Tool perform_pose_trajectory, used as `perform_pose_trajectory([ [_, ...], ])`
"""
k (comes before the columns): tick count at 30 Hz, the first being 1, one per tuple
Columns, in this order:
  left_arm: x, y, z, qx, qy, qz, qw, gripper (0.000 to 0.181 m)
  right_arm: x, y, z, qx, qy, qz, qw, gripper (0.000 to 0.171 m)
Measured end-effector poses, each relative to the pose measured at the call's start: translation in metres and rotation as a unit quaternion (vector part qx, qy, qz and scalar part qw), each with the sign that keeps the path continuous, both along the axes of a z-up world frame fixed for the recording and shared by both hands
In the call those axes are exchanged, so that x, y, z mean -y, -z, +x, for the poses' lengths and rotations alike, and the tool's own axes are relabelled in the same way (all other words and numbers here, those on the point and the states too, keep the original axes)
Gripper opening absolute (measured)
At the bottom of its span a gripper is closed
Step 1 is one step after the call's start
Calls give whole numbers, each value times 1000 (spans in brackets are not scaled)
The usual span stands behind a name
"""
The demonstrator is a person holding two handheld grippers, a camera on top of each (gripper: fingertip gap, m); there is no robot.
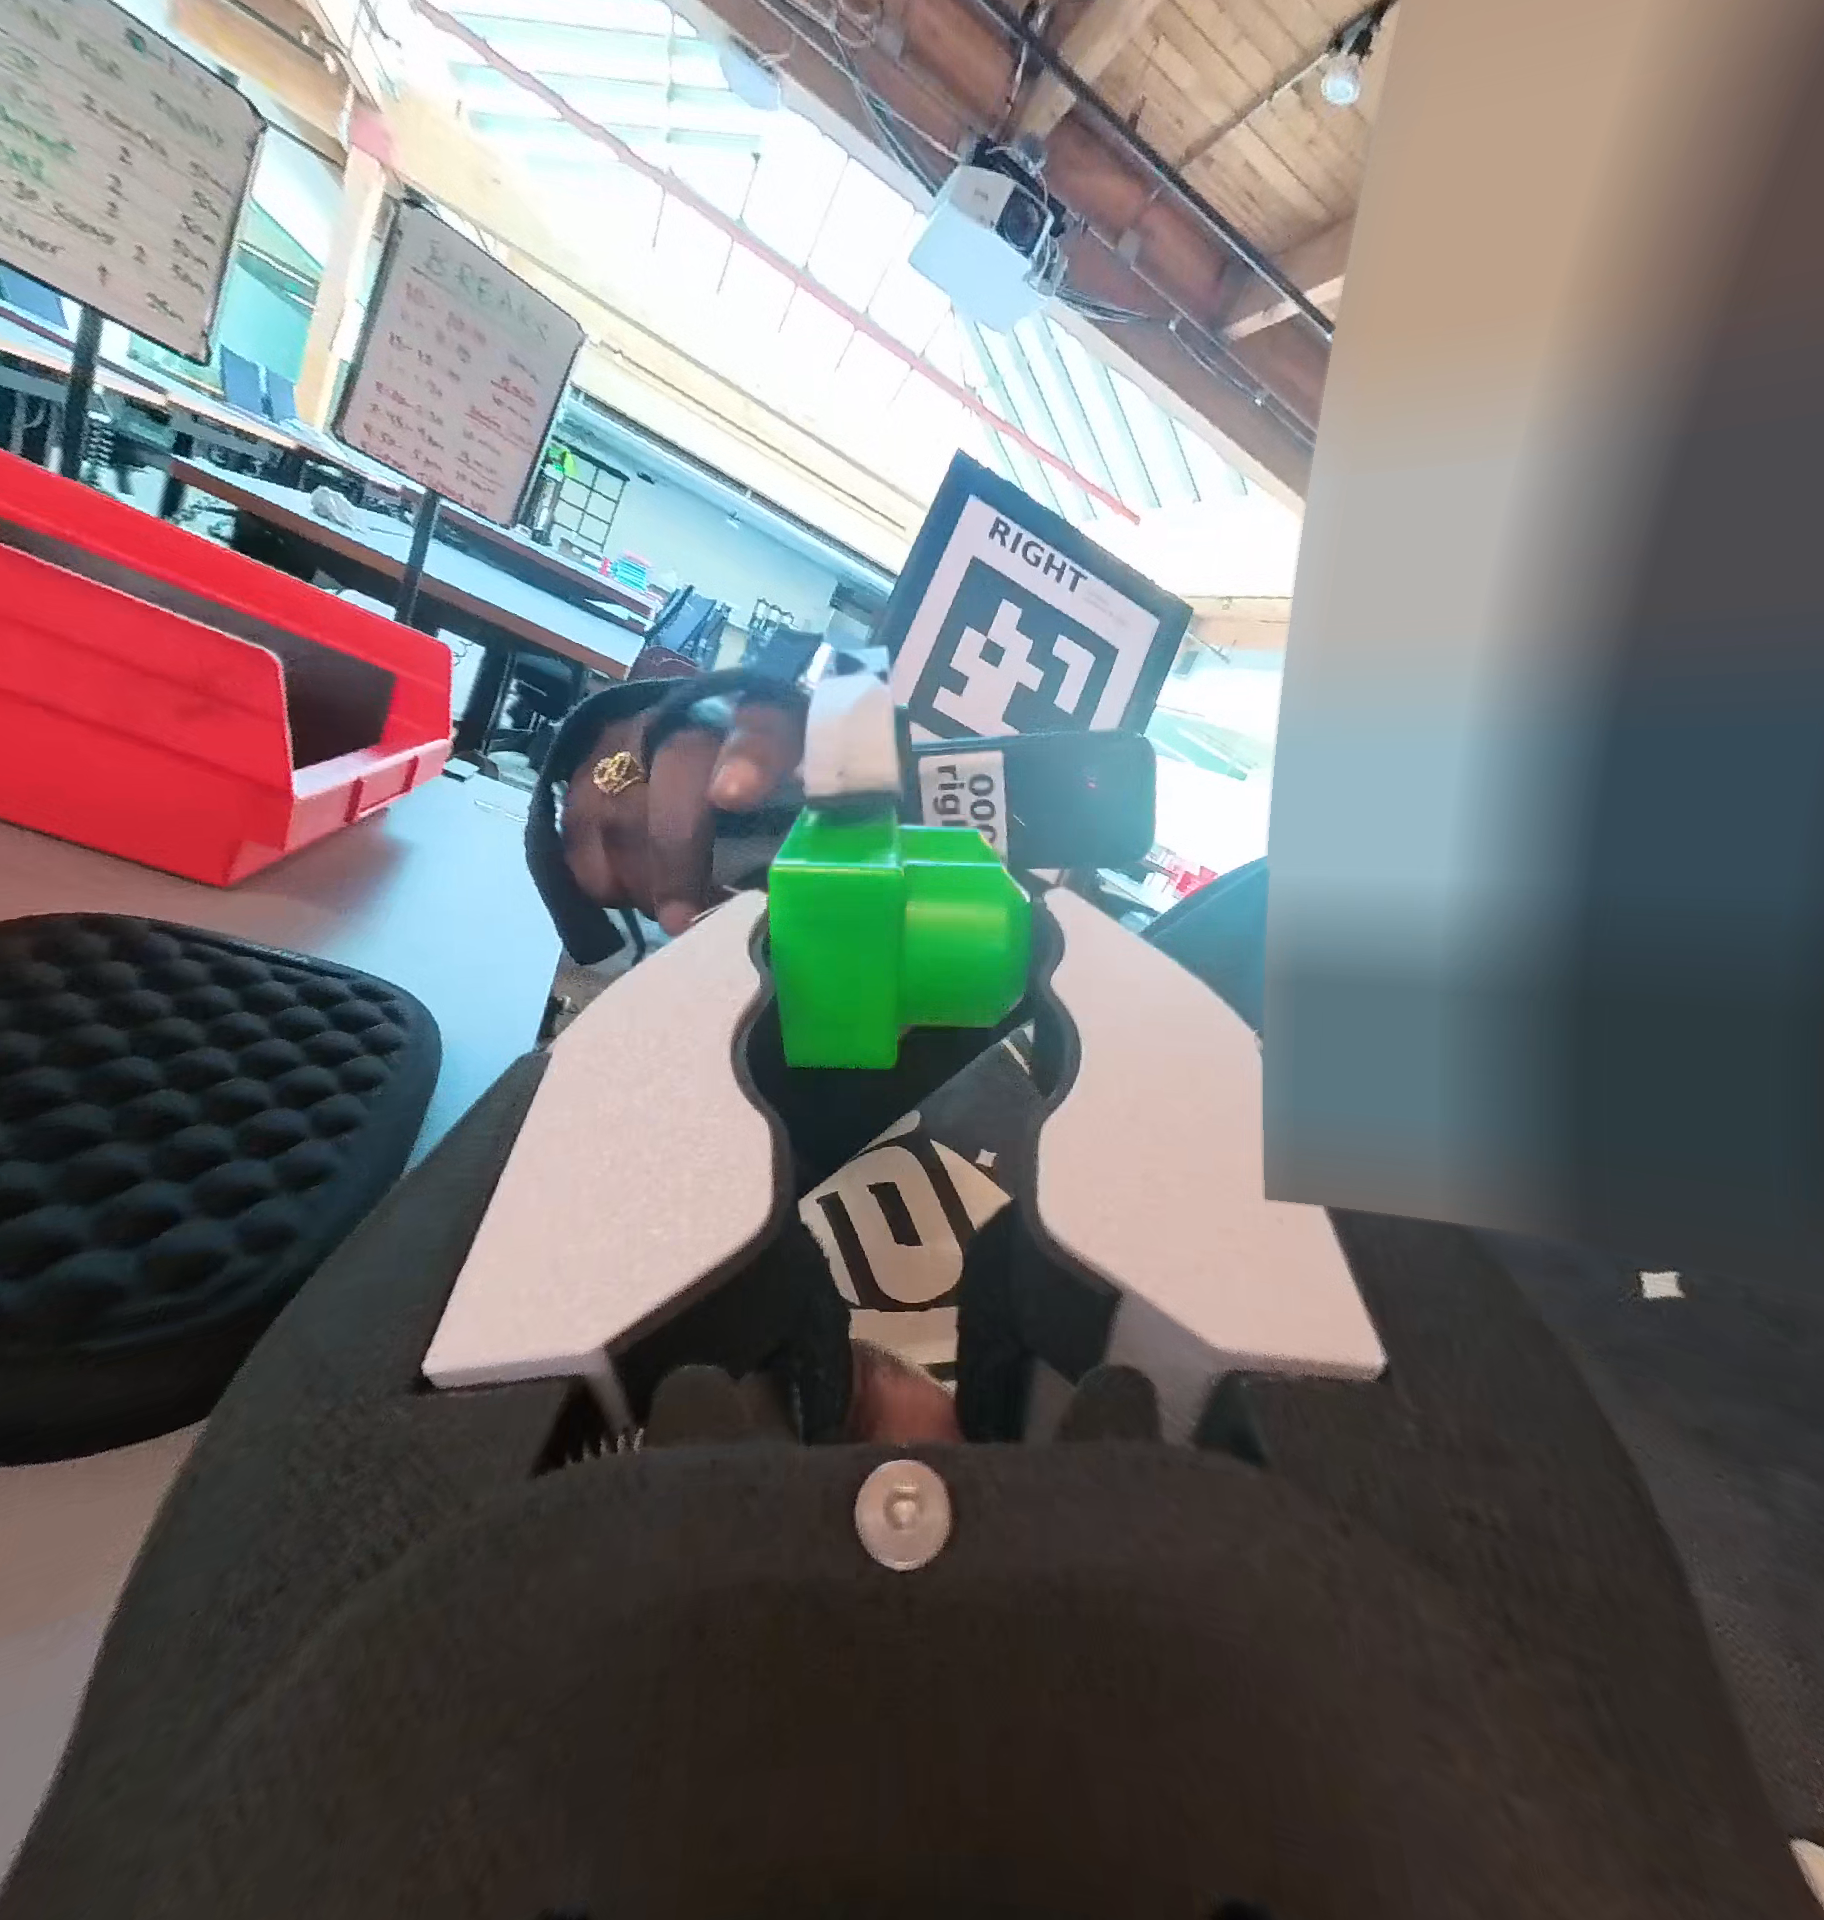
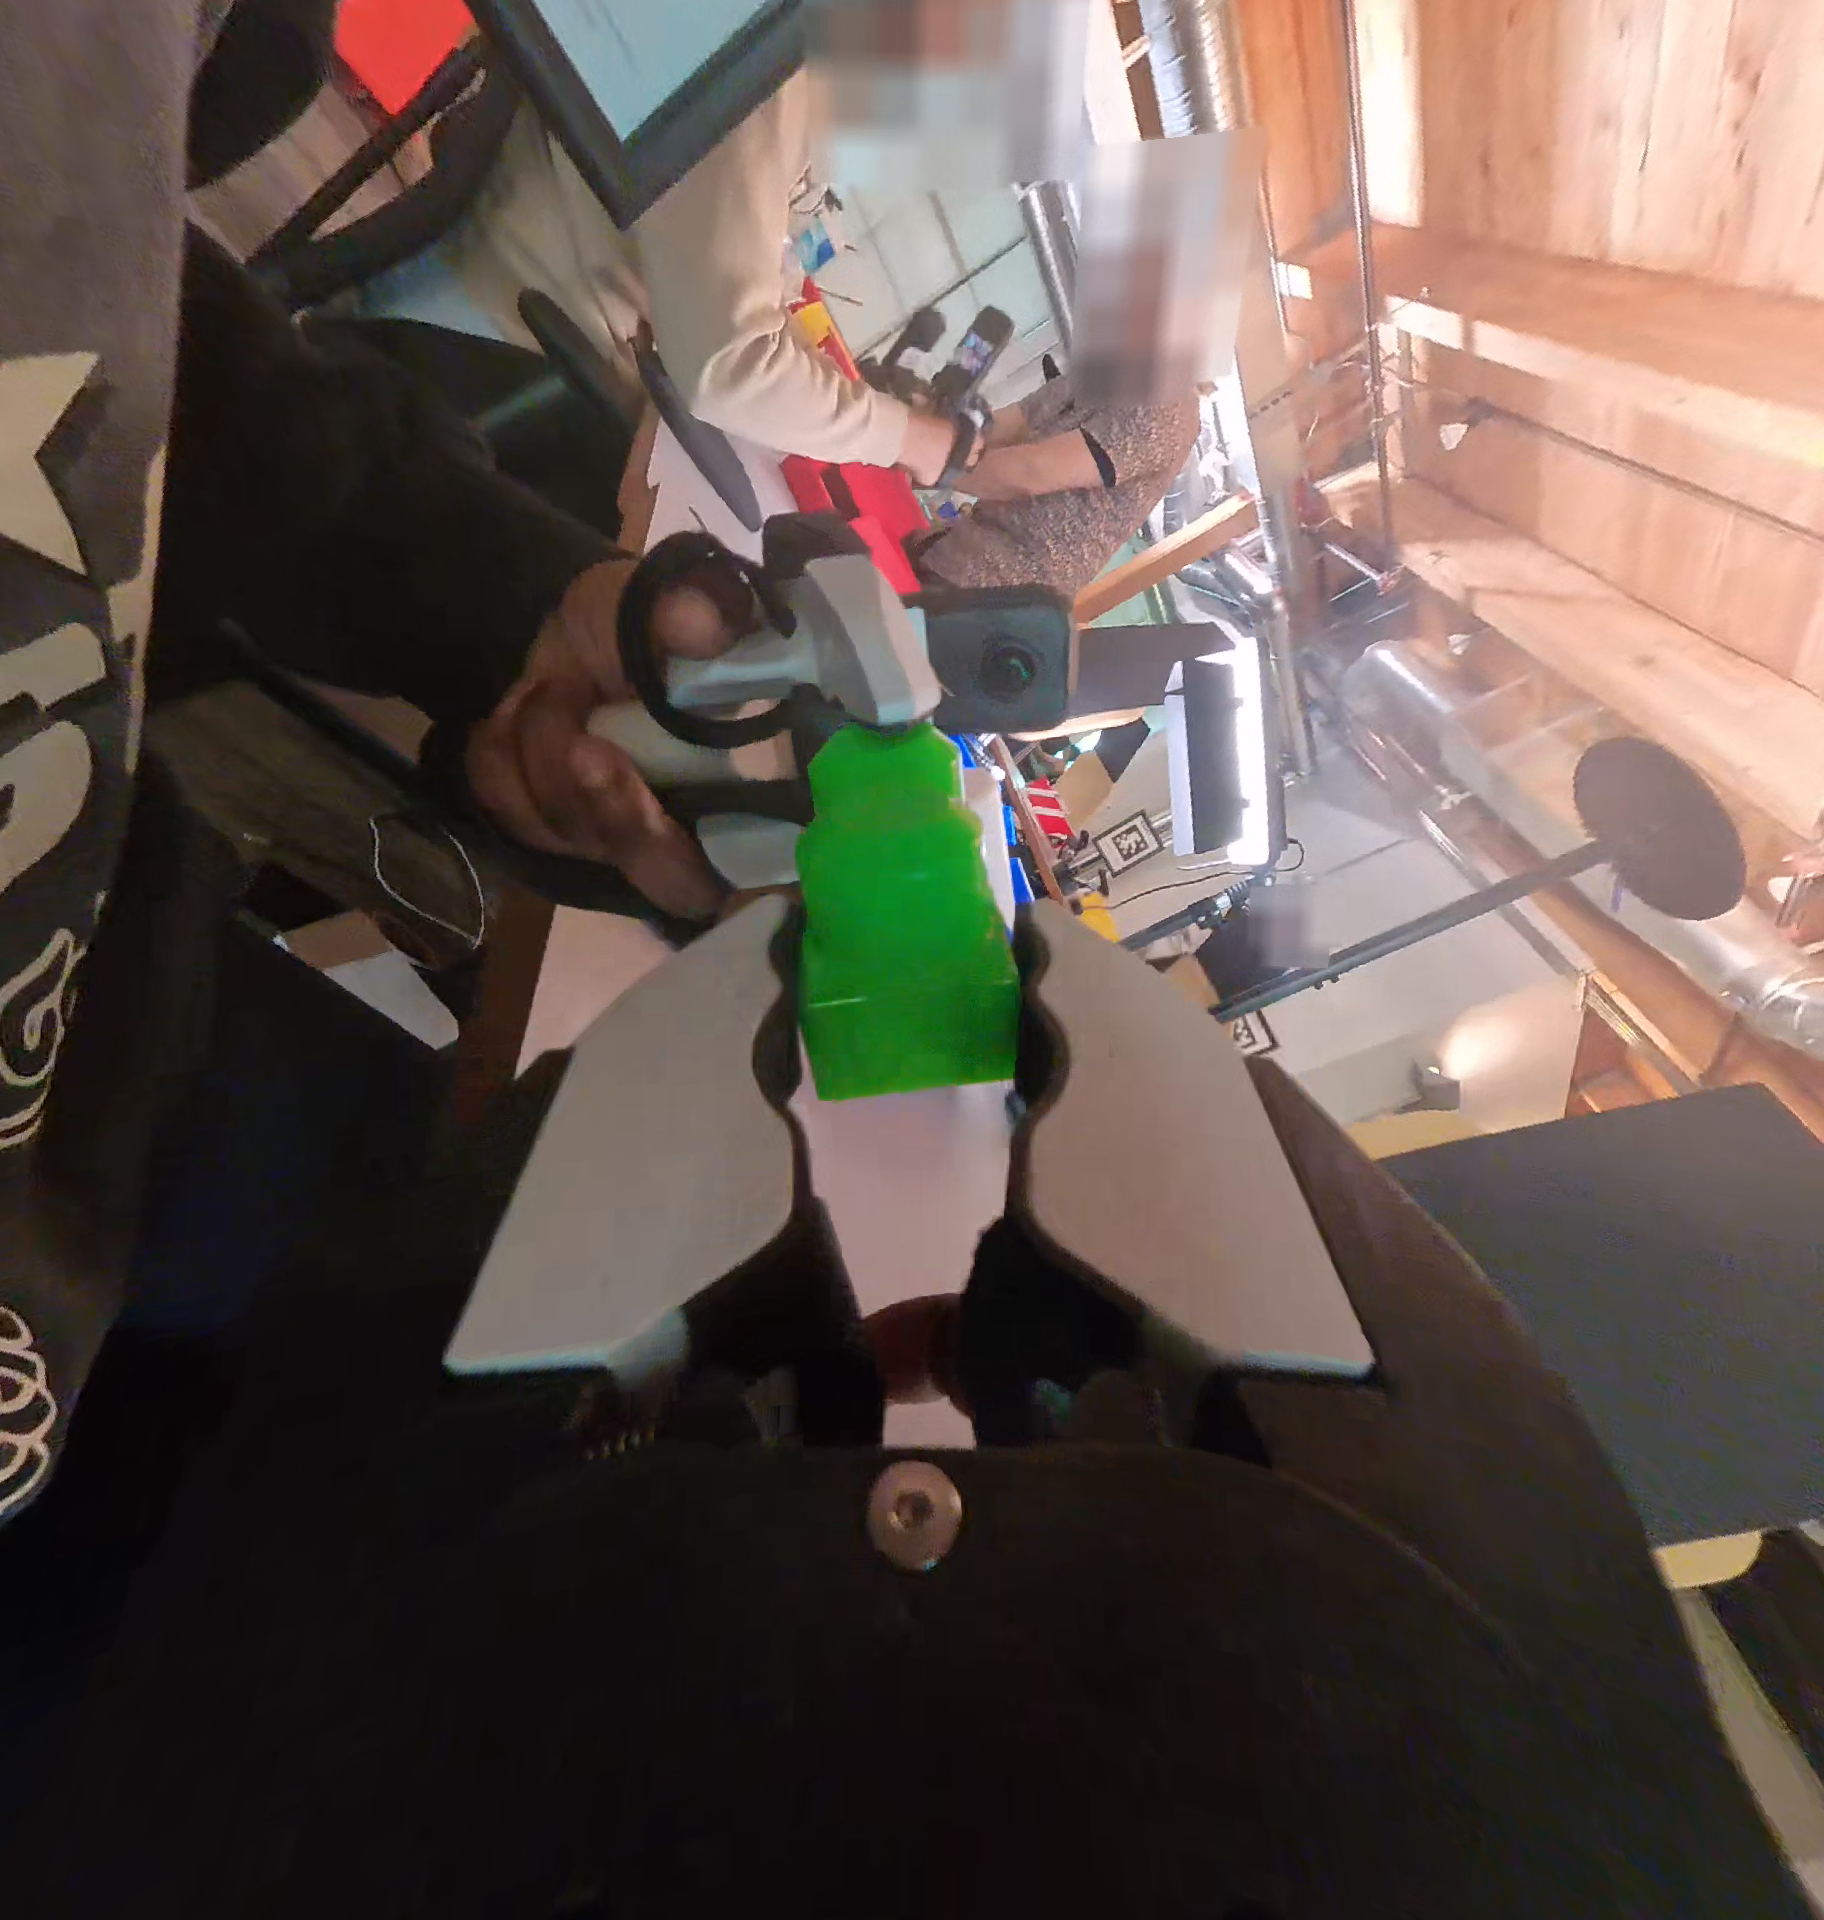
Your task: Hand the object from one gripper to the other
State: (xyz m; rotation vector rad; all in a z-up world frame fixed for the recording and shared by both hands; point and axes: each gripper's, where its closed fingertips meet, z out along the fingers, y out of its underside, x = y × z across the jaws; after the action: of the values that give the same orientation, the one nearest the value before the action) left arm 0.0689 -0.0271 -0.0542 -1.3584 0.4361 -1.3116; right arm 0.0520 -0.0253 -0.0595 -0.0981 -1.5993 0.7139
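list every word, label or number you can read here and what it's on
I don't copy out writing; these bear it:
Two whiteboards: handwritten lists.
Black-framed marker card behind the green block: printed word, coded pattern.
Camera label: partly hidden.
Dark sweatshirt: white lettering, cut off.

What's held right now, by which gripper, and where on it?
Both grippers are on the green block: the left gripper clamps its stepped sides, while the right gripper clamps the wide end. Neither has let go.
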Motion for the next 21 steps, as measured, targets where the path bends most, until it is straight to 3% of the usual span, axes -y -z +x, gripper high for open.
perform_pose_trajectory([
  [3,1,-3,-2,-10,-20,43,999,44,-4,3,-1,36,3,-21,999,38],
  [6,1,-8,-4,-58,-95,140,984,61,-8,-7,0,74,-23,-136,988,37],
  [10,-9,5,-6,-200,-194,223,934,66,-10,0,-1,210,-73,-299,928,37],
  [13,-13,-1,-9,-180,-214,214,936,62,-8,-1,3,240,-105,-343,902,37],
  [19,-12,-2,-11,-141,-187,176,956,54,-3,9,2,274,-100,-331,897,37],
  [21,-12,3,-6,-157,-172,172,957,41,1,11,3,280,-105,-330,895,37],
])
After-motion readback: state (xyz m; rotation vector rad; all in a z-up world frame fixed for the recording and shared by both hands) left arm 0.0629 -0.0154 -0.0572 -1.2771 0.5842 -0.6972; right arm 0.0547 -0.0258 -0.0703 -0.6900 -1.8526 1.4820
